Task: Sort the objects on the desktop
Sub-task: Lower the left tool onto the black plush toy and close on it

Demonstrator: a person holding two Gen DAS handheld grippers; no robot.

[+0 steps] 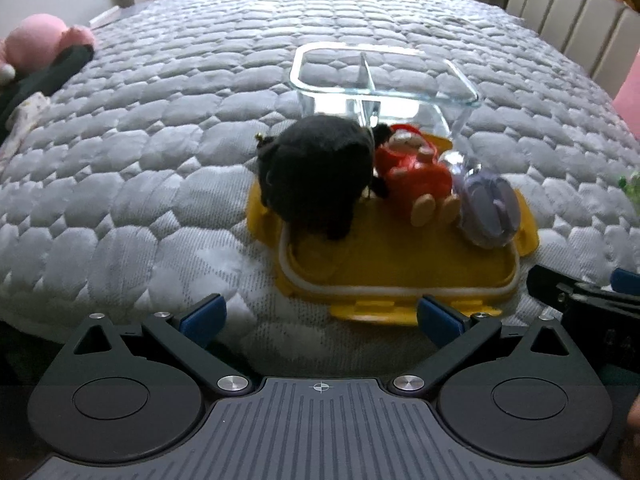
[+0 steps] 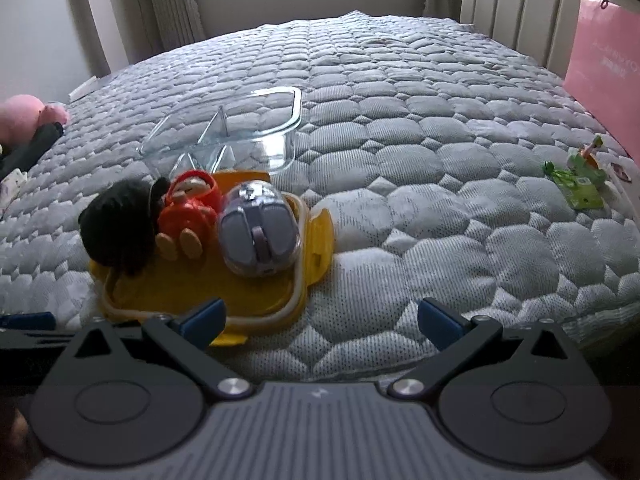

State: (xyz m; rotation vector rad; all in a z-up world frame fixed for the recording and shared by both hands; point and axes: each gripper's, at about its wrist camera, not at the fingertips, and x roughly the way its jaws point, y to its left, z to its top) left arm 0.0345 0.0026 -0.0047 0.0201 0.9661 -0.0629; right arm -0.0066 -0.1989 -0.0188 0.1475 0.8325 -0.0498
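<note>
**Sorting not yet begun**

Both the left claw [image 1: 320, 316] and right claw [image 2: 320, 316] are held spread and empty; the black plush [image 1: 316, 176], red doll [image 1: 412, 176] and capsule [image 1: 488, 208] are seen lying on the yellow lid [image 1: 384, 264]; the divided glass container [image 1: 380, 76] behind is left unfilled.

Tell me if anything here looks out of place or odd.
The three toys, a black plush, a red doll and a clear capsule, sit on the yellow lid, while the glass container behind them is empty. A green packet lies apart.
</note>
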